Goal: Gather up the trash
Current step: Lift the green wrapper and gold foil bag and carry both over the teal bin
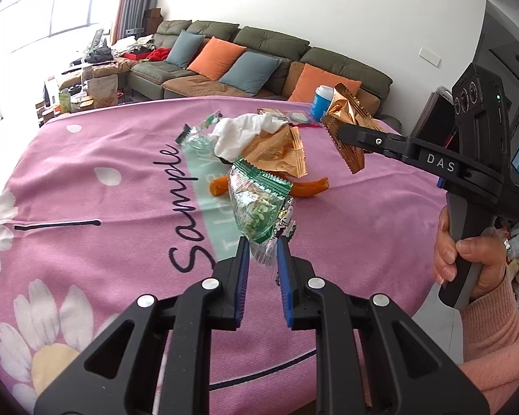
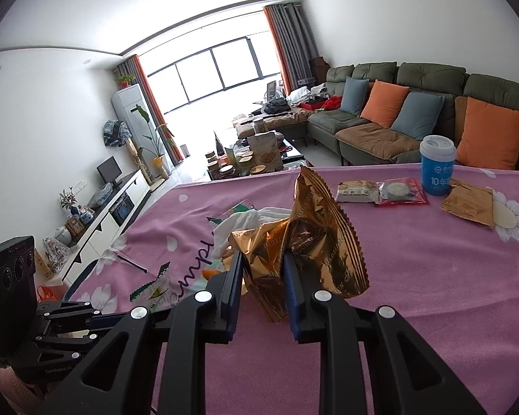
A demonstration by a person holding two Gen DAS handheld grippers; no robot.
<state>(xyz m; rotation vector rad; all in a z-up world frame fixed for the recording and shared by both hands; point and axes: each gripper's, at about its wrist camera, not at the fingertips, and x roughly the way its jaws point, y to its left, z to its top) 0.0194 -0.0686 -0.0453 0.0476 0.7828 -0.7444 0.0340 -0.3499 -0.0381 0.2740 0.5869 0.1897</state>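
Pink flowered cloth (image 1: 86, 180) covers the table that fills the lower half of both views, with an olive sofa (image 1: 259, 45) across the upper middle of the left wrist view. My left gripper (image 1: 263, 242) is clamped on a green-and-clear snack wrapper (image 1: 257, 204), lifted off the cloth at frame centre. My right gripper (image 2: 262, 259) is pinched shut on a gold foil wrapper (image 2: 315, 238), also held up in the air. Behind them, mid-frame, a small heap sits on the cloth: crumpled white tissue (image 1: 242, 131), another gold wrapper (image 1: 280, 154) and orange peel (image 1: 218, 186). Toward the upper right of the right wrist view are a blue cup (image 2: 436, 166), two sealed snack packets (image 2: 380, 191) and a flat gold packet (image 2: 469, 204).
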